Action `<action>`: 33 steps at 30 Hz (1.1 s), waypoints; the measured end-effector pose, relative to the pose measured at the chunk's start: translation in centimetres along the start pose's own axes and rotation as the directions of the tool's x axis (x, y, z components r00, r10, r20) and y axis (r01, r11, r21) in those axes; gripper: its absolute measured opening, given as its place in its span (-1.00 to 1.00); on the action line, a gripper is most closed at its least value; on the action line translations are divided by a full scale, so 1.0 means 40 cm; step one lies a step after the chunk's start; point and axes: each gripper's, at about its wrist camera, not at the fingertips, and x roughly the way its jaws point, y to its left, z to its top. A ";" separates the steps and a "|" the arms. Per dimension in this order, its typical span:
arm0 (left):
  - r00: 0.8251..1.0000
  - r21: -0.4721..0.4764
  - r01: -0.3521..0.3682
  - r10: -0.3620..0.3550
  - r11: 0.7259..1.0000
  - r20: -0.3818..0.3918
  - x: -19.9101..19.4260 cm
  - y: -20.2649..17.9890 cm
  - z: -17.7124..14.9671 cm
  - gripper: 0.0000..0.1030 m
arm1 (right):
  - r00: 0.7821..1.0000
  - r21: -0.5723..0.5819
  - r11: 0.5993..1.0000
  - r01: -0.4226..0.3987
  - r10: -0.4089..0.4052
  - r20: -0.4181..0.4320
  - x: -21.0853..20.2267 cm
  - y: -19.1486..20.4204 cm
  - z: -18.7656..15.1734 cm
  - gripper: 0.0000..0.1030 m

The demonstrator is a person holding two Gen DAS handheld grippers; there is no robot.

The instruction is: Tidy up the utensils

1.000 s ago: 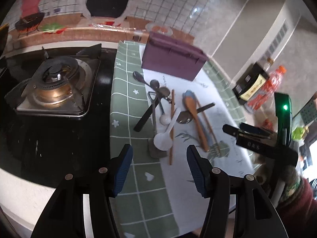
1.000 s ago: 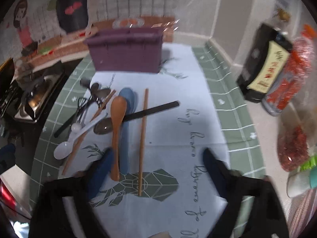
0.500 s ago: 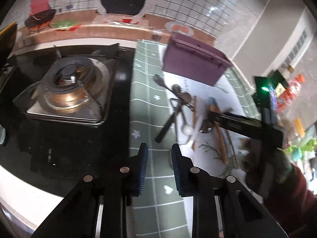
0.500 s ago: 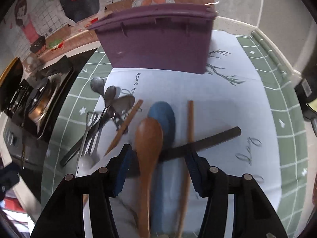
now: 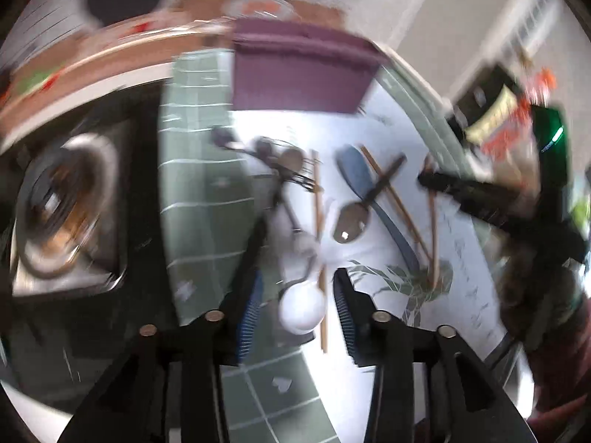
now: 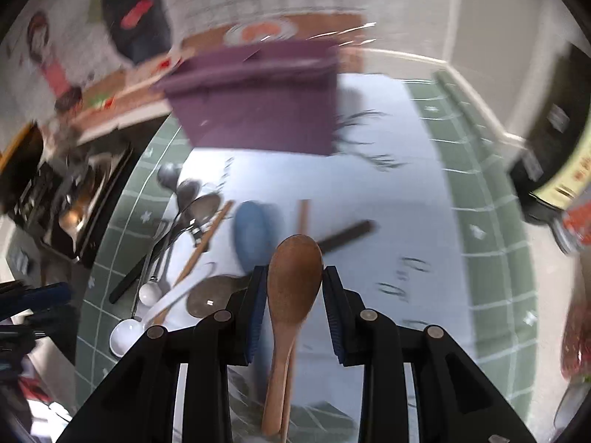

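While my right claw [image 6: 291, 277] has just been closing round the wooden spoon [image 6: 293, 277], pads barely touching, it may slip; left claw [image 5: 295, 306], reopening, straddles the white spoon [image 5: 302, 312].

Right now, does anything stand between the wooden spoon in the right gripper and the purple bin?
Nothing visible: beyond the brown wooden spoon in the right gripper, only flat-lying utensils and white cloth precede the purple plastic bin.

Each gripper [image 6: 292, 277] is black plastic with ribbed blue pads [image 6: 256, 310] and brass-coloured screws [image 6: 223, 316]; dark red sleeve [image 5: 565, 387]
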 end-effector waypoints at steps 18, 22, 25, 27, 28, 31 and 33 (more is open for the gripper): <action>0.985 -0.076 -0.160 0.164 0.984 0.054 0.102 -0.024 0.016 -0.51 | 0.999 0.099 0.995 -0.018 0.014 0.034 0.007 -0.111 -0.051 -0.45; 0.988 -0.074 -0.139 0.143 0.988 0.057 0.114 -0.034 0.021 -0.51 | 0.999 0.100 0.995 -0.019 0.016 0.028 0.009 -0.108 -0.058 -0.45; 0.987 -0.087 -0.152 0.156 0.985 0.041 0.129 -0.031 0.023 -0.51 | 1.000 0.092 0.996 -0.017 0.015 0.026 0.009 -0.104 -0.065 -0.45; 0.988 -0.102 -0.148 0.152 0.984 0.035 0.137 -0.025 0.025 -0.51 | 1.000 0.090 0.996 -0.013 0.011 0.026 0.010 -0.102 -0.067 -0.45; 0.988 -0.106 -0.145 0.150 0.984 0.037 0.137 -0.024 0.027 -0.51 | 1.000 0.090 0.996 -0.011 0.009 0.025 0.011 -0.101 -0.068 -0.45; 0.987 -0.118 -0.149 0.155 0.982 0.046 0.145 -0.028 0.028 -0.51 | 1.000 0.093 0.996 -0.010 0.008 0.019 0.020 -0.099 -0.070 -0.45; 0.986 -0.141 -0.152 0.161 0.978 0.052 0.150 -0.029 0.030 -0.51 | 1.000 0.097 0.995 -0.010 0.008 0.014 0.026 -0.098 -0.072 -0.45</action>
